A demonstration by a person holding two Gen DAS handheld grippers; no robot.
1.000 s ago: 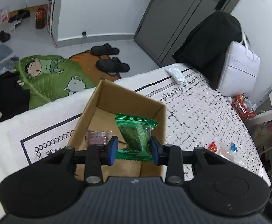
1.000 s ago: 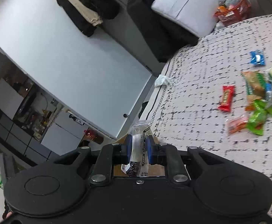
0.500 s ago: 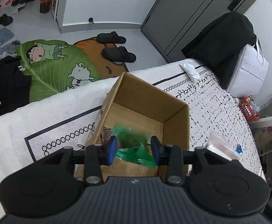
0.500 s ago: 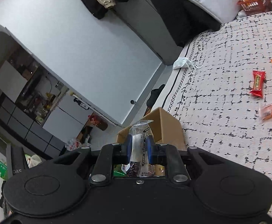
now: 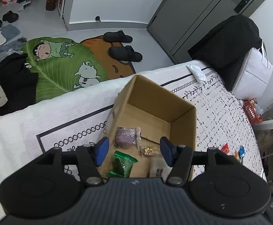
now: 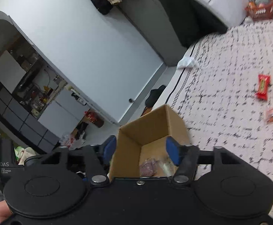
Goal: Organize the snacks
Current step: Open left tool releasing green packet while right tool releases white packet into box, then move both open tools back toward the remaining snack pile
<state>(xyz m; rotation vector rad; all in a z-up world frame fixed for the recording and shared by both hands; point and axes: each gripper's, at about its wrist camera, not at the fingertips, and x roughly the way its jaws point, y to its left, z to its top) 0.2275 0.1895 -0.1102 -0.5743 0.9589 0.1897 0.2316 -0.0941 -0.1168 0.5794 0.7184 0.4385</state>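
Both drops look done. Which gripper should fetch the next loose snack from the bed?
Right, probably. Both grippers are open over the cardboard box, but the right gripper sees the red snack bar nearby; the left gripper faces away.

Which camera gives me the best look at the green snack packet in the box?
Left wrist. The green snack packet lies in plain sight on the floor of the cardboard box, between the open left gripper fingers. The right wrist view shows the box interior only partly, and no green packet.

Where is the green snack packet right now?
In the left wrist view, the green snack packet lies inside the cardboard box, near corner, just below the purple packet.
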